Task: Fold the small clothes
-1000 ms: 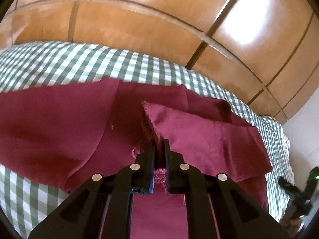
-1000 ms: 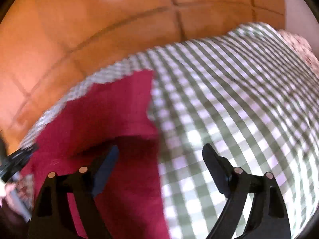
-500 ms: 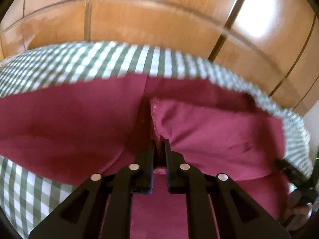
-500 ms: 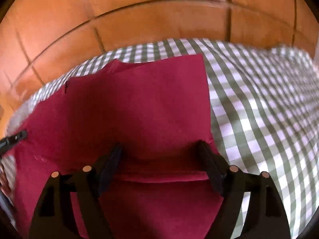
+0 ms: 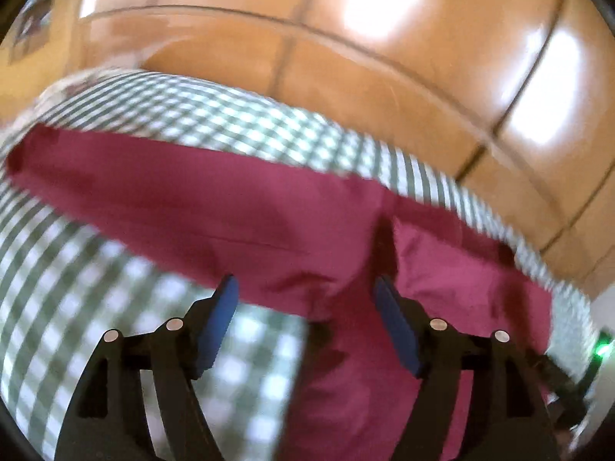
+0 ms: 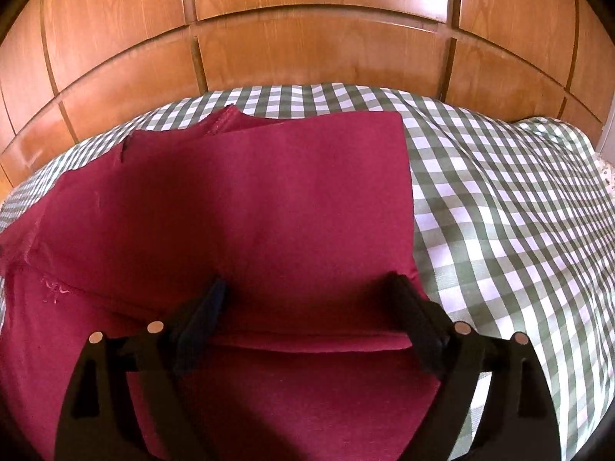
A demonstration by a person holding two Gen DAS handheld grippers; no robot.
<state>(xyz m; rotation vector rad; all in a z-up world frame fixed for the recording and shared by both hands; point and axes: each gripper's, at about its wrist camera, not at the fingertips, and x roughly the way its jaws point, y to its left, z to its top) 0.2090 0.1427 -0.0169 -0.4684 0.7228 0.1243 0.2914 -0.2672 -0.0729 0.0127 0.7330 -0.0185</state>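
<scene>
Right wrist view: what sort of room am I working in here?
Probably a bedroom: the red cloth lies on a soft surface, likely a bed, under a green checked cover, and glossy wooden wardrobe-like panels stand right behind it.

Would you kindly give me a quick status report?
Left gripper opening, nothing pinched. Right gripper opening over folded maroon garment. Checked cloth otherwise unobstructed.

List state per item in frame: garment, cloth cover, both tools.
dark red garment: lying on the checked cover, a folded layer on top, edge frayed at the left.
green-and-white checked cover: spread out, slightly rippled.
left tool: jaws opening, pads clear of the fabric, nothing gripped.
right tool: jaws opening, wide, astride a fold of the garment, not pinching it.
wooden panels: shut.
</scene>
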